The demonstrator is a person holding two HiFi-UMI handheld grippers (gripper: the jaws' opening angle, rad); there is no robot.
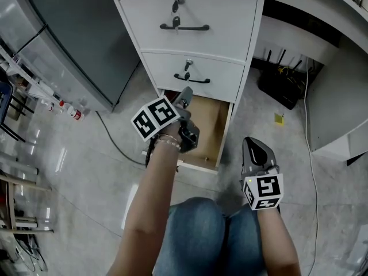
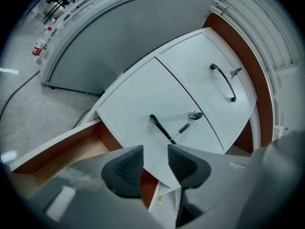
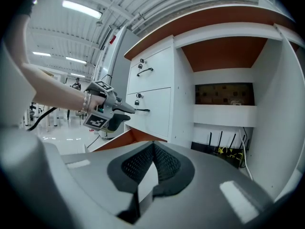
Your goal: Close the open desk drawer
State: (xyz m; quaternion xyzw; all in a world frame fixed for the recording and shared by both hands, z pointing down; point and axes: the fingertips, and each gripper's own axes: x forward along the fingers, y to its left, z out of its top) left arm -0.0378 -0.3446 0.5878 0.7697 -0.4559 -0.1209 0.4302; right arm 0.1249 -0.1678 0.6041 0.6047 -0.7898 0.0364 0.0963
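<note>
The bottom drawer of the white desk pedestal stands pulled well out over the floor, its bare wooden inside showing empty, while the middle drawer and top drawer above it sit flush, each with a dark handle and a key in its lock. The person is crouched in front of it, knees just short of the drawer's front panel, which puts both arms within easy reach of that panel. The left gripper hangs over the left part of the open drawer, nose toward the pedestal. Its jaws stand apart with nothing between them, only the middle drawer's front and its handle beyond. From here I cannot tell whether any part of it touches the drawer. It looks placed to get onto the drawer, but for a push home it would need to bear on the front panel, nearer the knees. The right gripper is held back beside the right knee, well clear to the drawer's right, jaws pressed together on nothing; I take it to be simply parked out of the way.
</note>
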